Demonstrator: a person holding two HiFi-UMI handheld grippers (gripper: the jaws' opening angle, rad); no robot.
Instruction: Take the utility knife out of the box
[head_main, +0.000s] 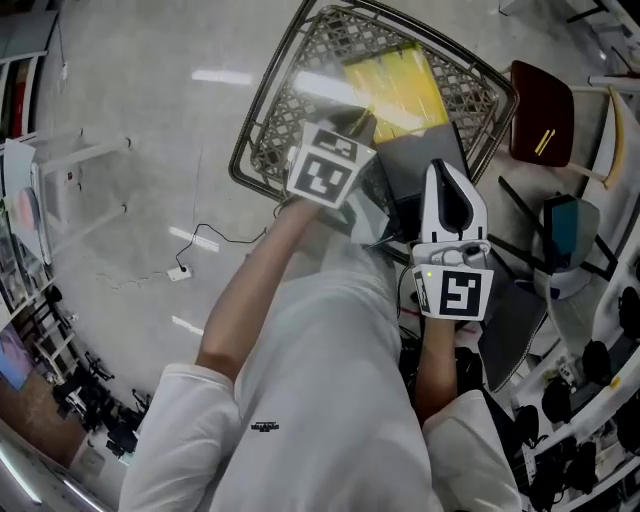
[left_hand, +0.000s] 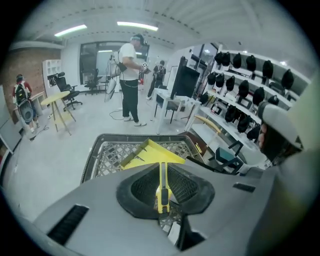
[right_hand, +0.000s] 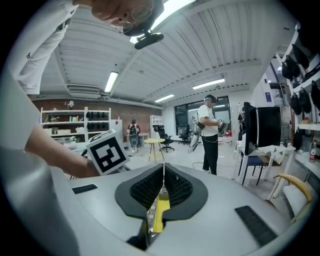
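Beyond utility knife (left_hand: 162, 192) in left tool (left_hand: 161, 166), box (left_hand: 150, 152) in basket (left_hand: 107, 160).

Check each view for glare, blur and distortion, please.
Head view: light reflections glare on the glossy grey floor and wash out part of the yellow box in the wire mesh basket. Left gripper view: the yellow utility knife in the left tongs is sharp, the corners are dark, and the white shelves bend. Right gripper view: strong fisheye, the ceiling strip light is blown out, and the near white sleeve is soft.

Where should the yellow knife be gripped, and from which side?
Grip the knife by the flat sides of its handle, near the black slider, coming from its back end. It is long and thin, so those sides likely give a firm hold. The left gripper clamps it so.
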